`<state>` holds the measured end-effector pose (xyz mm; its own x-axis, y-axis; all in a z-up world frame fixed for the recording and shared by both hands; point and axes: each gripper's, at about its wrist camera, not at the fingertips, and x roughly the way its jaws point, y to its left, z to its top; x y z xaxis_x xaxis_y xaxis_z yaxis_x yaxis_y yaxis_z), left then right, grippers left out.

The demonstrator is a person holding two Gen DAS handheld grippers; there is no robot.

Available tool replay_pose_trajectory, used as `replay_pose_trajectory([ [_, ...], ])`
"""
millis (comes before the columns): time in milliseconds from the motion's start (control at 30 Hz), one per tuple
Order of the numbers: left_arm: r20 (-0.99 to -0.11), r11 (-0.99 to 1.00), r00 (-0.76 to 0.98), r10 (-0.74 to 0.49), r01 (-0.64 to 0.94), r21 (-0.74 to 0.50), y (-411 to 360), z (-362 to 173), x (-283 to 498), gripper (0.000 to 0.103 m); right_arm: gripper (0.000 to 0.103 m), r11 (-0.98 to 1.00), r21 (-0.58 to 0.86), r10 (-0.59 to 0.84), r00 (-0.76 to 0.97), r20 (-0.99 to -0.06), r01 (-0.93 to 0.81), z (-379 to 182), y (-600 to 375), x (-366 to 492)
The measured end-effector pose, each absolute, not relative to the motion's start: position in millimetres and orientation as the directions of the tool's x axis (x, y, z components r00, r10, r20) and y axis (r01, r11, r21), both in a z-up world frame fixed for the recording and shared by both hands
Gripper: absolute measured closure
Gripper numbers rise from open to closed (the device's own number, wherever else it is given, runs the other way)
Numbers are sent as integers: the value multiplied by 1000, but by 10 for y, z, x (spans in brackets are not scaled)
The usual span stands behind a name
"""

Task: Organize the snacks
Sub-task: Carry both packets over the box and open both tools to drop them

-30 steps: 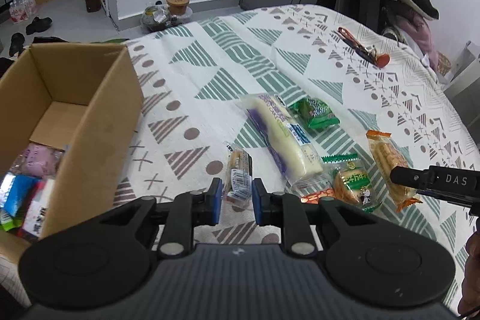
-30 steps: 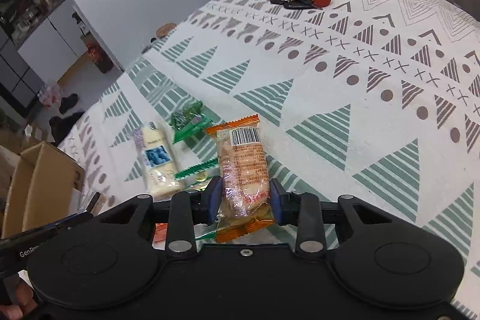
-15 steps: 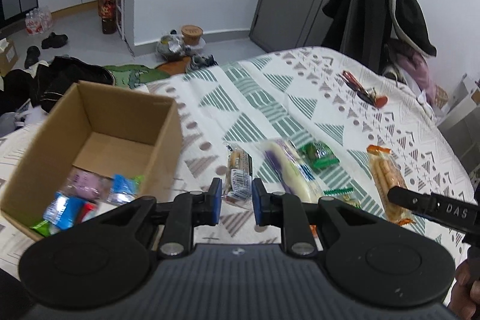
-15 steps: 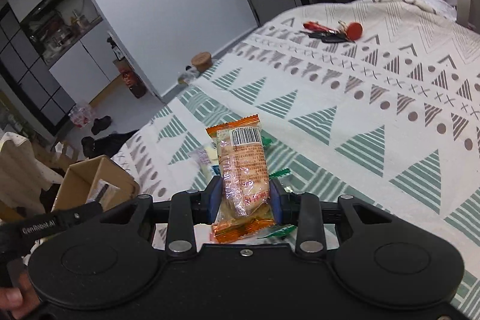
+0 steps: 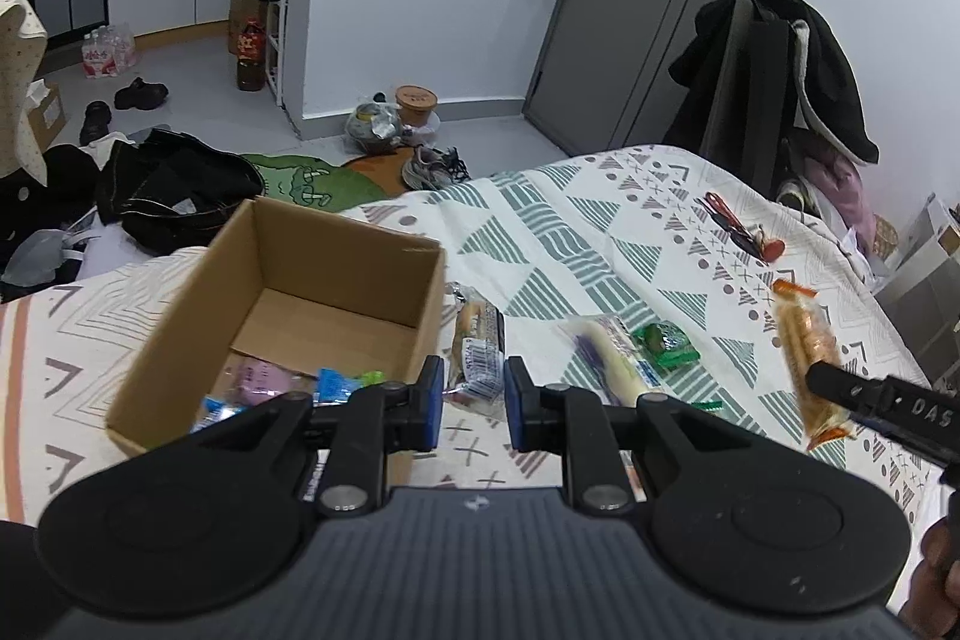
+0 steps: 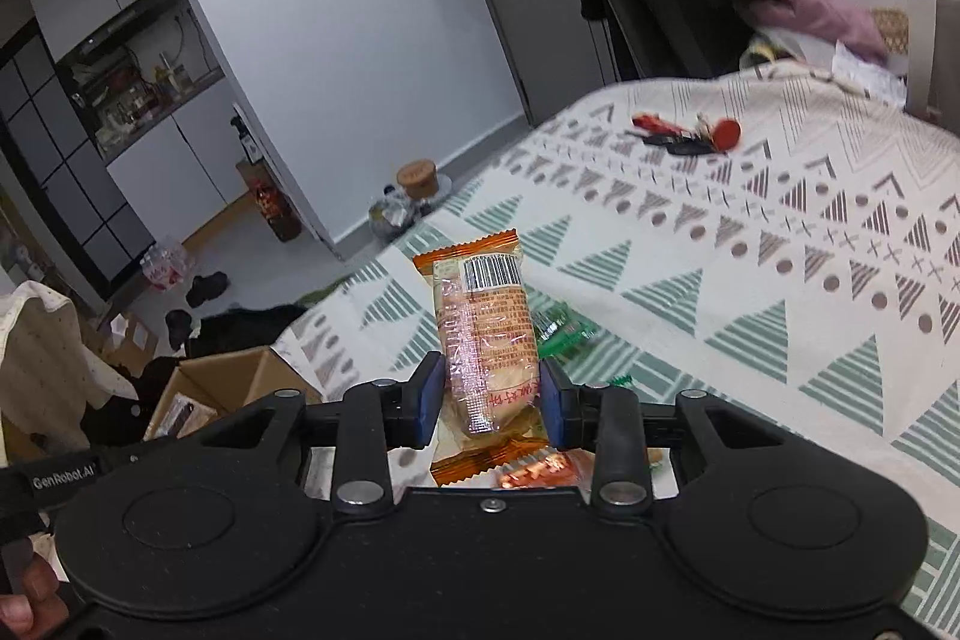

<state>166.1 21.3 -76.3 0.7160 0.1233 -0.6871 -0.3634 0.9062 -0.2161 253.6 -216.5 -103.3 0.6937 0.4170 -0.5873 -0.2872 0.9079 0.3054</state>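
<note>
Left wrist view: the left gripper fills the bottom of the frame, its jaws a little apart with a small clear-wrapped bar showing in the gap; whether the pads actually touch it or it lies on the bed beyond, I cannot tell. Left of centre stands the open cardboard box, with a few bright packets in its near corner. On the patterned bed cover to the right lie a long white snack and a green packet. At the right edge the orange-wrapped biscuit pack hangs in the air, held by the right gripper, of which only a black arm shows.

Right wrist view: the right gripper sits in the lower middle, jaws clamped on the sides of the biscuit pack, which stands upright with its barcode on top. The box appears at lower left, half hidden behind the gripper.

The step in hand looks like carrying the biscuit pack to the box; the next move would call for swinging it left over the opening and letting go.

Only the left view shows the box's contents and the snacks left on the bed; only the right view shows the grip itself.
</note>
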Motion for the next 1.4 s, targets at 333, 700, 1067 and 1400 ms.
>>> replay_pose_trajectory([
  [333,-678,898,720,149,-386,-212,490,-698,1531,83,70,890,361,443,713,-543,-278,-939,-1909,2312],
  [700,-684,873,709,171,-431,-228,758,-762,1478,83,70,849,421,514,680,-523,-319,-1023,-1530,2243],
  [1067,-716,844,676,175,-478,-245,1038,-980,1598,83,70,819,427,571,603,-556,-383,-1218,-1132,2271],
  [1400,-740,829,656,149,-491,-268,1295,-1060,1713,77,70,786,425,617,537,-575,-449,-1301,-674,2330],
])
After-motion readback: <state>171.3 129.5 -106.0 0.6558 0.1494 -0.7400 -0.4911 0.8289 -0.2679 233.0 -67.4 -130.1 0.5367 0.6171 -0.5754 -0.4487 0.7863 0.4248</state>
